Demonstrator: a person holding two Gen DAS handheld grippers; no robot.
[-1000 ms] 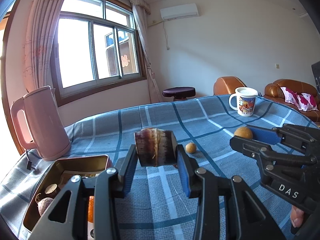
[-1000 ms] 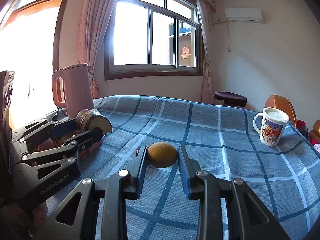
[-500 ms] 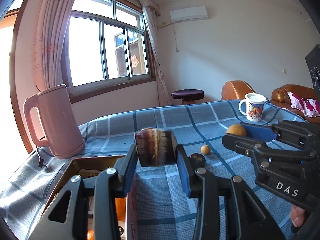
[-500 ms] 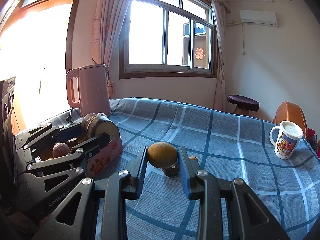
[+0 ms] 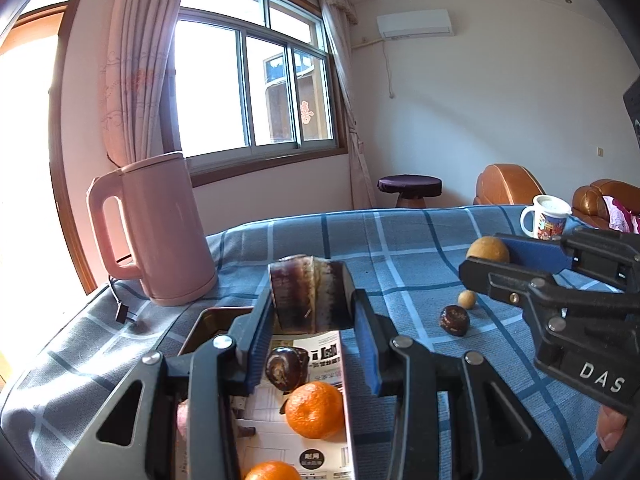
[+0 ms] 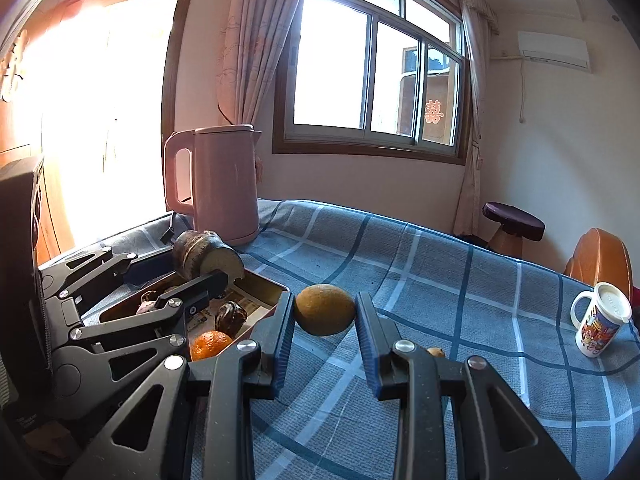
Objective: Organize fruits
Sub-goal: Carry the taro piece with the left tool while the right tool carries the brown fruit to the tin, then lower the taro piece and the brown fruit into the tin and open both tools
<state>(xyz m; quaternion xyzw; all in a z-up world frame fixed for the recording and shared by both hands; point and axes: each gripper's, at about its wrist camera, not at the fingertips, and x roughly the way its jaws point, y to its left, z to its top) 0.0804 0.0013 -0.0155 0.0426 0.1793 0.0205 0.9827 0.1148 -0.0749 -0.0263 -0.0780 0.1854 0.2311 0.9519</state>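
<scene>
The left tongs [image 5: 312,344] are clamping a dark, striped, stubby cylinder [image 5: 310,300], pads pressing both its sides; what kind of fruit or root it is cannot be made out. Directly under these tongs a shallow metal tray [image 5: 200,332] is lying, its near end cut off by the frame and partly hidden behind the black arms. Inside it two glossy oranges [image 5: 314,410], a wrinkled dark fruit [image 5: 286,368] and printed paper are showing.

The right tongs [image 6: 324,344] are squeezing a round, matt brownish-yellow fruit [image 6: 324,310] between blue pads, just right of the tray. Below them a small tan fruit [image 6: 436,352] is peeking out, mostly covered by the right finger. In the left view it is sitting near a dark wrinkled ball [image 5: 455,320] on the blue checked cloth [image 5: 400,248] of the table.

Beyond the left tongs a smooth pink kettle [image 5: 160,232] is standing upright; far right, a printed mug [image 6: 600,328].
</scene>
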